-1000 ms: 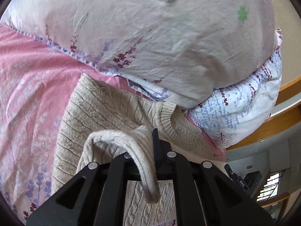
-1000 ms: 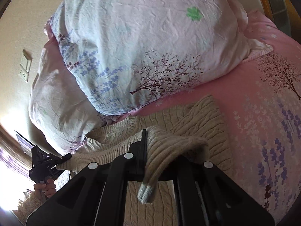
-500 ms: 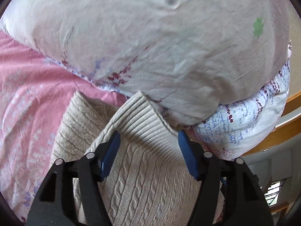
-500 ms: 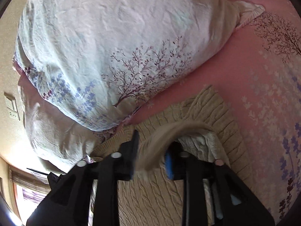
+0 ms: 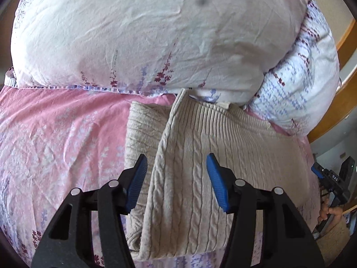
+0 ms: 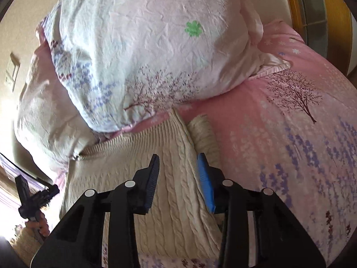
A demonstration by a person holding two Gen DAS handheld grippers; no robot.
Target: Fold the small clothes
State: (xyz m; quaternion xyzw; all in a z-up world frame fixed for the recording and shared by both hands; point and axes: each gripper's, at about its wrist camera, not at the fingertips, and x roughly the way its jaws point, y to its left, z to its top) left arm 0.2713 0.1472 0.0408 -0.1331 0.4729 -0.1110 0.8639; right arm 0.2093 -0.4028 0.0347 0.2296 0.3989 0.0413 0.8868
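Note:
A beige cable-knit sweater [image 5: 200, 167] lies folded on the pink floral bedspread [image 5: 55, 138], its ribbed hem against the pillows. My left gripper [image 5: 176, 181] is open and empty just above the sweater's left folded edge. In the right wrist view the sweater [image 6: 133, 178] lies the same way, and my right gripper [image 6: 178, 183] is open and empty over its right folded edge. The other gripper shows at the edge of each view, the right one [image 5: 332, 185] and the left one [image 6: 35, 198].
Two large floral pillows [image 5: 145, 33] are stacked at the head of the bed, just beyond the sweater. A wooden bed frame [image 5: 348, 51] runs at the right. The pink bedspread [image 6: 290, 145] spreads wide on the right.
Both grippers have let go of the sweater's hem and opened. The lower half now lies folded over the upper half, and both grippers have drawn back a little.

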